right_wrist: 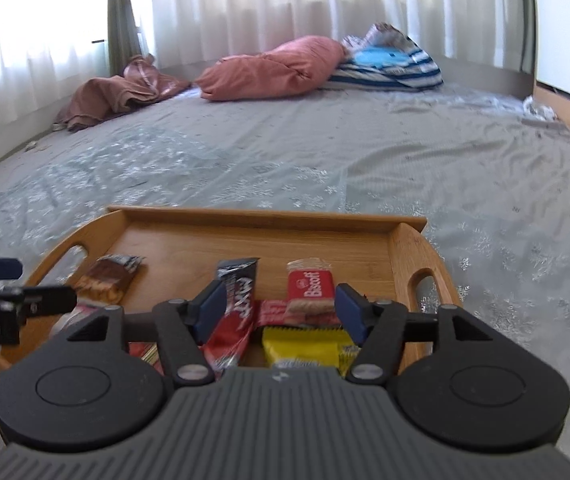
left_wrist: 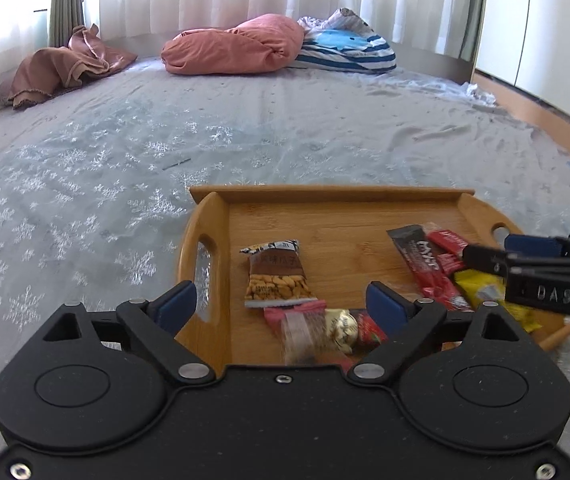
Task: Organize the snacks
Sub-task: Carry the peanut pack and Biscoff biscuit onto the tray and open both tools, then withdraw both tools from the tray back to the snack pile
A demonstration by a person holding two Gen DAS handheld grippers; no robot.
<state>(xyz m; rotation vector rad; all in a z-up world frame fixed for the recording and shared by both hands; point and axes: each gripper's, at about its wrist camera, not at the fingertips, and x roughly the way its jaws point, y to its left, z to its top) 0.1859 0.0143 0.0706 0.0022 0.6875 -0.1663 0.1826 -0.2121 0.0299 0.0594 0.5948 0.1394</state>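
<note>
A wooden tray with handle cut-outs rests on the bed and holds several snack packets. In the left wrist view a peanut packet lies at the tray's left, a pink wrapped snack near its front edge, and a black-and-red bar and a yellow packet at its right. My left gripper hangs open above the front of the tray, nothing between its pads. In the right wrist view my right gripper is open over a red Biscoff packet, the yellow packet and the bar.
The tray sits on a grey bedsheet with a snowflake print. A pink pillow, a striped pillow and a brown cloth lie far back by white curtains. A wooden floor strip and a white wardrobe are at the right.
</note>
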